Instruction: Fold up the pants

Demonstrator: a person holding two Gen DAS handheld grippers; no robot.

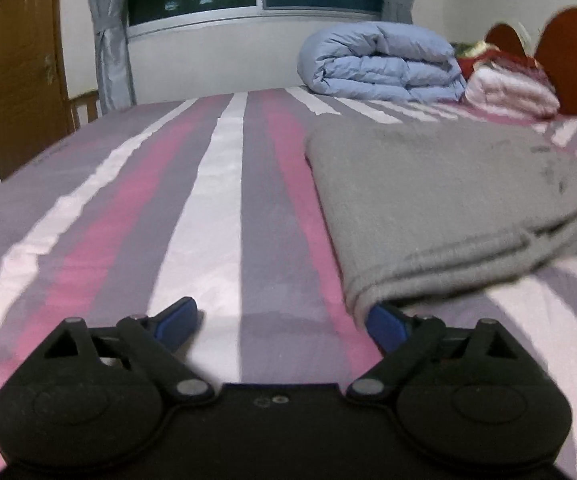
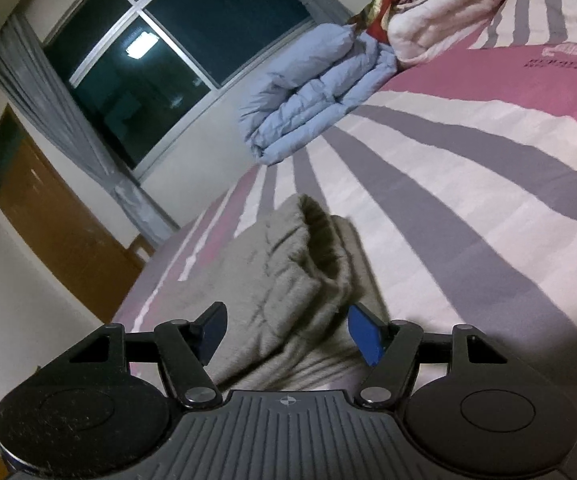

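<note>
The grey pants (image 1: 440, 200) lie folded into a thick rectangle on the striped bed (image 1: 216, 184), right of centre in the left wrist view. My left gripper (image 1: 284, 324) is open low over the sheet; its right finger touches the near left corner of the folded pants. In the right wrist view the pants (image 2: 288, 280) lie bunched with a raised fold, directly ahead. My right gripper (image 2: 288, 334) is open, its jaws standing either side of the near edge of the cloth, not closed on it.
A folded light blue duvet (image 1: 380, 62) and pink and red blankets (image 1: 512, 88) are stacked at the far end by the red headboard (image 1: 572, 60). A window with grey curtains (image 1: 108, 40) and a wooden door (image 1: 20, 72) stand beyond the bed's far edge.
</note>
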